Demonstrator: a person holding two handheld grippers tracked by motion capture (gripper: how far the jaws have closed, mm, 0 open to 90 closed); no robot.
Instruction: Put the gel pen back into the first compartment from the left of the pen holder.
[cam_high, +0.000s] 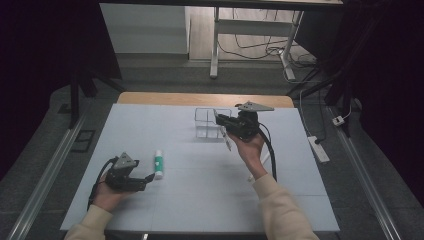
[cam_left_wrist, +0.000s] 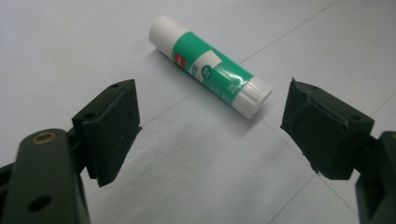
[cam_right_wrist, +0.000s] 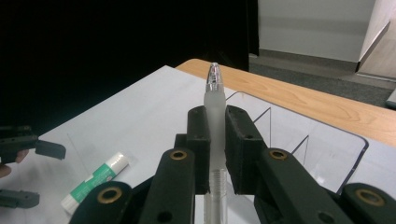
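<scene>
At centre frame, the right tool (cam_high: 223, 126) gripped a translucent pen (cam_right_wrist: 215, 116) just beside a clear compartmented organiser (cam_high: 209, 123); its contents could not be made out. At lower left, the left tool (cam_left_wrist: 210, 135) stood open near a glue stick (cam_left_wrist: 210, 66) lying on the counter (cam_high: 200, 190).

1 glue stick (cam_left_wrist: 209, 66), 1 pen (cam_right_wrist: 215, 107), 1 clear organiser (cam_high: 209, 122), 2 grippers

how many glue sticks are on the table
1: a green and white glue stick lies flat on the white table, just ahead of the left gripper, whose open jaws point at it. The clear organiser may hide small things.
</scene>
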